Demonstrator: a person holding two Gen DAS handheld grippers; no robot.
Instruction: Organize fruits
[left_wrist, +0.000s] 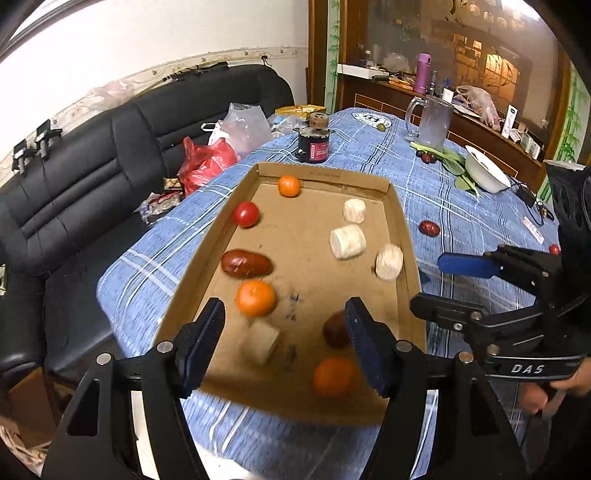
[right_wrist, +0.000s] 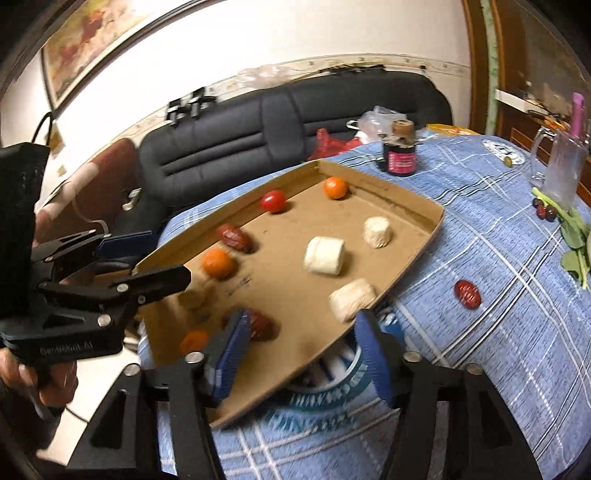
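shallow brown cardboard tray (left_wrist: 402, 229) sits on the blue plaid tablecloth (left_wrist: 461, 206) and serves as the landmark and the collecting place for the fruit. inside it, along the sofa-side wall, runs a line that looks deliberately sorted: small orange tangerine (left_wrist: 289, 185) in the far corner, round red tomato (left_wrist: 246, 214), glossy dark red jujube (left_wrist: 246, 263), a second orange tangerine (left_wrist: 256, 298). the opposite side holds three pale cream cylindrical chunks (left_wrist: 347, 242), probably peeled cane or root. near the tray's close edge lie another cream chunk (left_wrist: 260, 341), a dark red fruit (left_wrist: 334, 329) and a third tangerine (left_wrist: 335, 376), blurred. left gripper (left_wrist: 284, 343) hangs above that near end, jaws apart with nothing clamped. right gripper (right_wrist: 299, 354) hovers over the tray's near corner, jaws likewise apart and empty; judged as both just clear of a drop. still outside the tray: one red jujube (right_wrist: 468, 293) on the cloth beyond its long side, likely next, and several dark fruits (right_wrist: 543, 211) farther off by the clear glass mug (right_wrist: 561, 170).
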